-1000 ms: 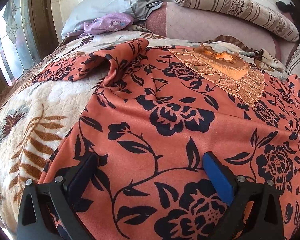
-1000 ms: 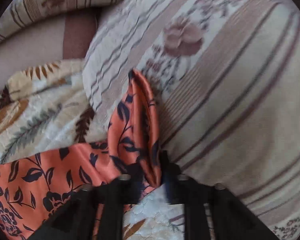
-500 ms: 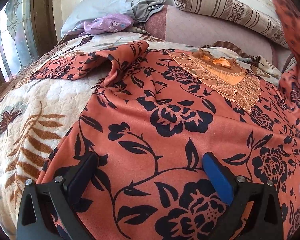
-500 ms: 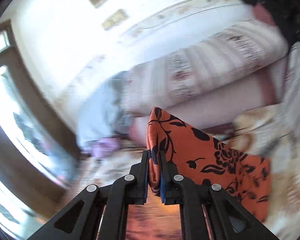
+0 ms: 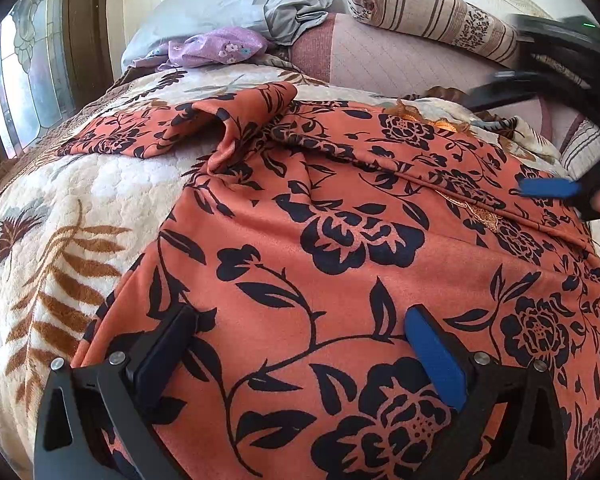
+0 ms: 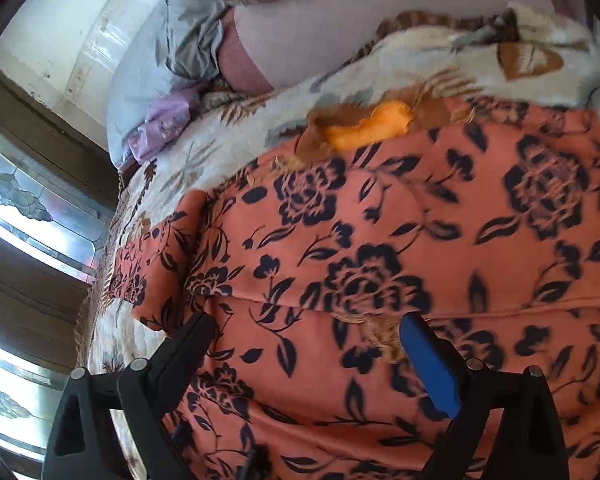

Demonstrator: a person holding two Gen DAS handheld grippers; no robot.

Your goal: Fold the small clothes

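Orange floral garment (image 5: 340, 248) flat beneath both wide-apart tongs, right tongs (image 6: 306, 356) opening.

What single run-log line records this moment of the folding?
step: right sleeve folded over orange floral garment | right gripper: jaws opening, nothing between | left gripper: open over hem | other sleeve: unfolded

A home bedroom: a quilted leaf-print bedspread (image 5: 80, 216), striped bolster (image 5: 432, 12), grey pillow (image 5: 220, 4) and leaded-glass window (image 5: 24, 60).
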